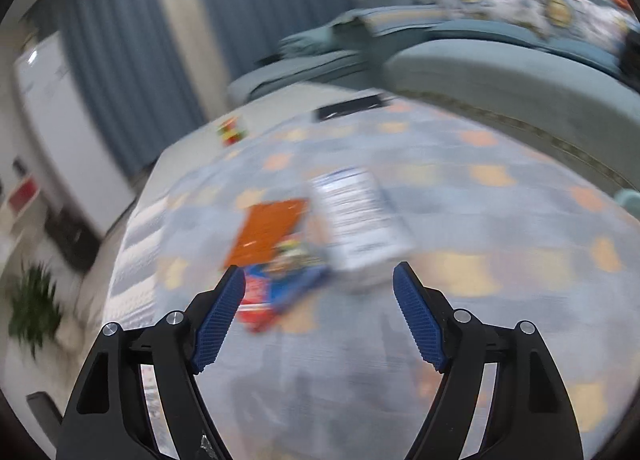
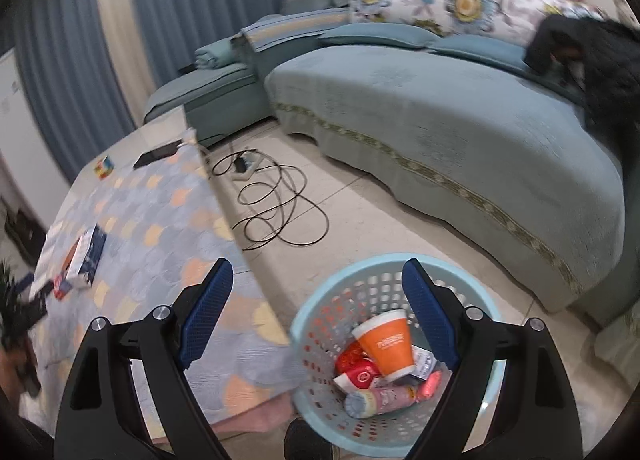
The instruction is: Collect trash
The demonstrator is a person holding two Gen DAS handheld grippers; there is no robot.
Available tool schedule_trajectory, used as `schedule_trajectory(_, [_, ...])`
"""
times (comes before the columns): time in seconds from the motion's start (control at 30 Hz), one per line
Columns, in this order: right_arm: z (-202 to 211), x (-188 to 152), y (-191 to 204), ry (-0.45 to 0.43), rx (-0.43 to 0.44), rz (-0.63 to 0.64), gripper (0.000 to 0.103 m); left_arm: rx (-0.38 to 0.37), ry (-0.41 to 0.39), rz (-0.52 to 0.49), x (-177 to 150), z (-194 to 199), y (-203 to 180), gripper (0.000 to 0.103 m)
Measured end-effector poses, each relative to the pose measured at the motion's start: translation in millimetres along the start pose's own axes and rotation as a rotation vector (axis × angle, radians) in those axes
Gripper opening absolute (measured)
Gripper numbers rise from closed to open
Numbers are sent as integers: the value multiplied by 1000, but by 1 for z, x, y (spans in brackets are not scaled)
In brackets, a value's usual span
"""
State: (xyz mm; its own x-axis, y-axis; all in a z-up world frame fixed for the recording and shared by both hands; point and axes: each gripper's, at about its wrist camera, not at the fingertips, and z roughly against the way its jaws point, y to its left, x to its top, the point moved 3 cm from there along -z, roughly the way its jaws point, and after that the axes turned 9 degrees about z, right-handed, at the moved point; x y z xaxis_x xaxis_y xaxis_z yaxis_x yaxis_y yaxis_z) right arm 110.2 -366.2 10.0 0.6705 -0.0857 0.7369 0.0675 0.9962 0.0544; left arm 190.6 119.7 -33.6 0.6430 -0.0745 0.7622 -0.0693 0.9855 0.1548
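A teal sofa (image 2: 460, 132) curves behind a table (image 2: 160, 228) draped in a patterned cloth. Only the right wrist view shows the light-blue basket (image 2: 316, 316) on the floor, already holding an orange cup (image 2: 390, 344) whose white lettering is too small to read, and black cables (image 2: 280, 204) beyond. The right gripper (image 2: 318, 274) hangs above, fingers spread and empty. The blurred left wrist view shows the left gripper (image 1: 320, 280), also wide open, near a white box (image 1: 360, 220) and an orange packet (image 1: 268, 230); print illegible.
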Motion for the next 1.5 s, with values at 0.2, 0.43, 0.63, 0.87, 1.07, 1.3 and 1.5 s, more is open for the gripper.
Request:
schedule_trajectory(0.2, [-5, 9, 46, 3, 28, 46, 82, -90, 138, 44, -13, -59, 43, 74])
schedule_trajectory(0.43, [-14, 12, 93, 16, 44, 130, 82, -212, 164, 54, 0, -88, 47, 74])
schedule_trajectory(0.63, [-23, 14, 124, 43, 91, 148, 82, -253, 244, 59, -4, -109, 48, 81])
schedule_trajectory(0.87, [-20, 24, 193, 12, 163, 247, 82, -215, 217, 67, -6, -96, 41, 8])
schedule_trajectory(1.07, [-24, 17, 242, 19, 207, 329, 82, -284, 225, 81, -13, -81, 32, 0])
schedule_trajectory(1.3, [-49, 36, 298, 44, 283, 438, 82, -265, 245, 158, -17, -84, 51, 49])
schedule_trajectory(1.5, [-93, 48, 362, 68, 367, 596, 82, -220, 234, 278, -5, -91, 82, 50])
